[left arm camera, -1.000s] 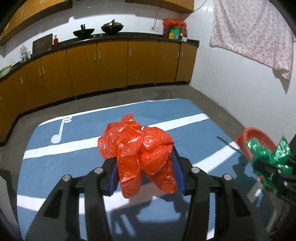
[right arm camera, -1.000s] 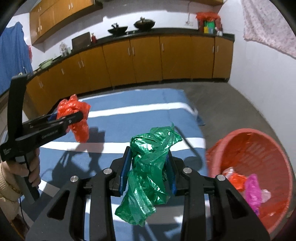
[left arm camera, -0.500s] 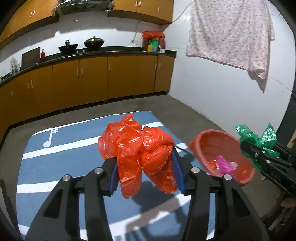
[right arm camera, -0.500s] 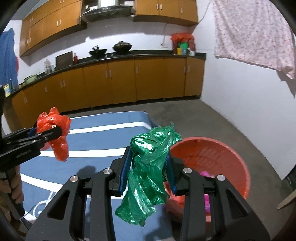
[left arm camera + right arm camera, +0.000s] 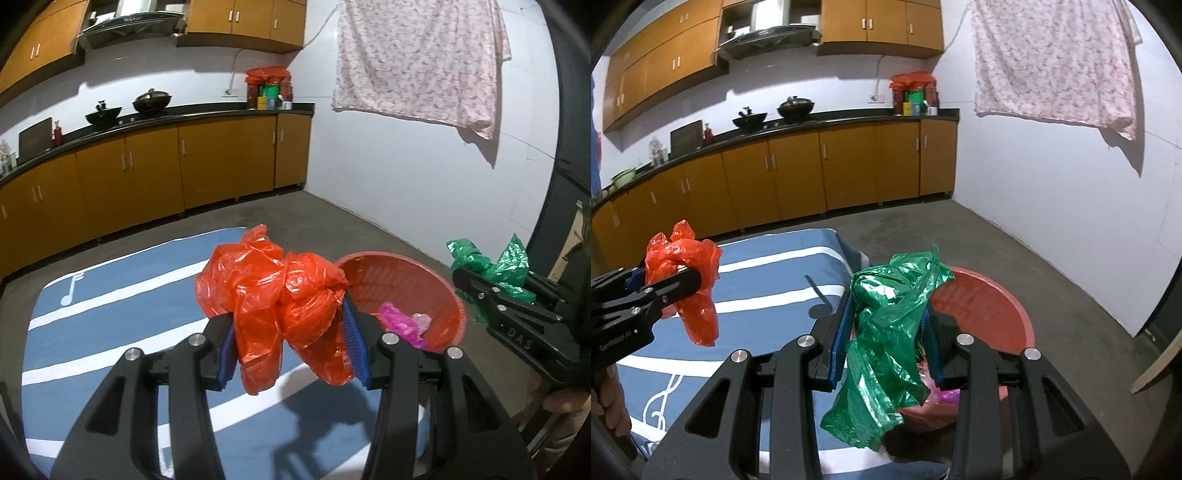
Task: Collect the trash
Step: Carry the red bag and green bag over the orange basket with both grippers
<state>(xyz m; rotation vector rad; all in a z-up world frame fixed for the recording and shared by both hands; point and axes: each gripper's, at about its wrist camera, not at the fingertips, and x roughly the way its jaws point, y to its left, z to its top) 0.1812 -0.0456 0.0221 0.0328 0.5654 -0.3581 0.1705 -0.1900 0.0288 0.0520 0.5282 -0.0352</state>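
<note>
My left gripper is shut on a crumpled red plastic bag, held in the air above the blue mat, just left of the red basket. My right gripper is shut on a crumpled green plastic bag that hangs over the near rim of the red basket. Pink and pale trash lies inside the basket. In the left wrist view the right gripper and green bag show at the right. The left gripper with the red bag shows at the left of the right wrist view.
A blue mat with white stripes and music notes covers the floor. Orange cabinets under a dark counter line the far wall. A white wall with a hanging floral cloth stands right of the basket. Bare concrete floor surrounds the basket.
Both grippers have swung right and risen with their bags. The basket, at the frame's edge before, now sits right beside the red bag and under the green bag.
</note>
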